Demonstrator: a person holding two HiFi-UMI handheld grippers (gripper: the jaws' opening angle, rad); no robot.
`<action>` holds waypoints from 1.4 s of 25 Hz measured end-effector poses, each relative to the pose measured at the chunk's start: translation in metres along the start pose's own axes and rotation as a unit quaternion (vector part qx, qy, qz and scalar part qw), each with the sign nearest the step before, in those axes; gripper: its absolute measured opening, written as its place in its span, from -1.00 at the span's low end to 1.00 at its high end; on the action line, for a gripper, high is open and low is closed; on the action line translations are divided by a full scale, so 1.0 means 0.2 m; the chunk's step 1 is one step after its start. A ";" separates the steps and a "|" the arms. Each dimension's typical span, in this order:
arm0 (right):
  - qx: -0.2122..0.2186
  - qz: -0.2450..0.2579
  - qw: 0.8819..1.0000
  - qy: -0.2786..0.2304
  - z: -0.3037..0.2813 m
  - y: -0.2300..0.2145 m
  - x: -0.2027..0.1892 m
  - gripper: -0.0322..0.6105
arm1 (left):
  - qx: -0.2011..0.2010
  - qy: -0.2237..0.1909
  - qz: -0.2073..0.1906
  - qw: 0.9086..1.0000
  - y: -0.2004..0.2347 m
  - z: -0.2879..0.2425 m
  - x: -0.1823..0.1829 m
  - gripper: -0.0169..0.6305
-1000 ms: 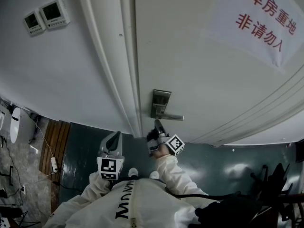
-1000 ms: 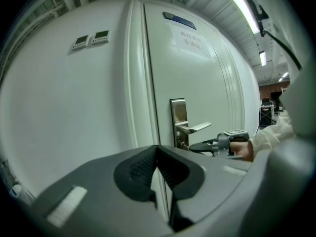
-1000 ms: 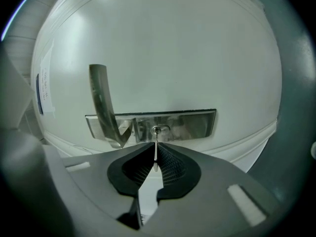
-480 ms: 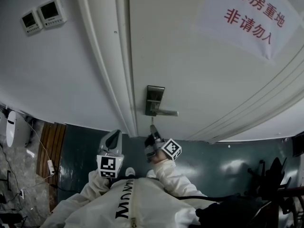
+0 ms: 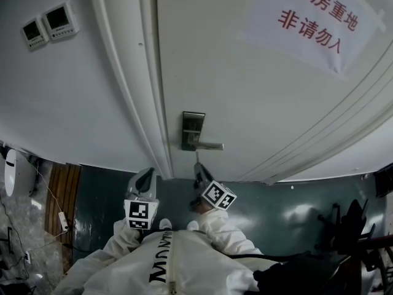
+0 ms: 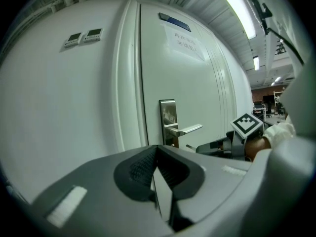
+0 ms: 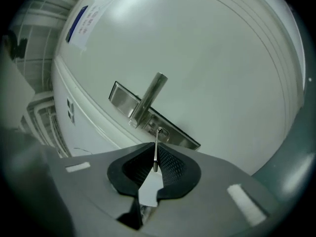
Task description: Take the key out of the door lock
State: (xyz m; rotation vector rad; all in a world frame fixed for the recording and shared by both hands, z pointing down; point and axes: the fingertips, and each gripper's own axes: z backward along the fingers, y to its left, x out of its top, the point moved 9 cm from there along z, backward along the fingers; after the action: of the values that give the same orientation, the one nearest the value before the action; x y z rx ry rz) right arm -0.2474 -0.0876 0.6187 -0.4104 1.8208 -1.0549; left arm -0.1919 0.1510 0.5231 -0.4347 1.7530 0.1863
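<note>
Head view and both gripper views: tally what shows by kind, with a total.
wall control panels: 2
paper sign: 1
lock plate with lever handle: 1
key: 1
grippers, left gripper and right gripper: 2
Total: 7

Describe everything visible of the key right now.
The key is a thin, silvery metal strip seen edge-on, with a small rounded tip. The right tool clamps it between its black ribbed pads, tip pointing at the steel lock plate under the lever handle. The left gripper view shows it clear of the door, out of the lock.
</note>
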 end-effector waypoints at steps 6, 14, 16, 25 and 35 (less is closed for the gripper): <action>-0.070 0.225 0.972 0.020 0.07 0.14 0.07 -0.83 | -0.005 -0.002 0.002 1.000 -0.02 -0.05 0.01 -0.95; -0.108 0.429 0.897 0.005 0.23 0.27 0.12 -0.83 | -0.003 -0.005 0.002 1.000 -0.09 -0.10 0.01 -0.95; -0.101 0.451 0.887 -0.005 0.26 0.30 0.14 -0.83 | -0.002 -0.004 0.004 1.000 -0.11 -0.11 0.01 -0.95; -0.067 0.447 0.892 -0.022 0.40 0.31 0.19 -0.83 | 0.021 -0.003 -0.005 1.000 -0.17 -0.07 0.03 -0.95; -0.061 0.440 0.896 -0.031 0.52 0.37 0.12 -0.83 | 0.013 -0.013 -0.008 1.000 -0.20 0.08 -0.02 -0.95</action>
State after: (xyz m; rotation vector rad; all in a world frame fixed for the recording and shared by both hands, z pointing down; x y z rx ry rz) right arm -0.1566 -0.1114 0.5278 0.3089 1.7246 -0.2880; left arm -0.1619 0.1202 0.5281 -0.4256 1.7248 0.1583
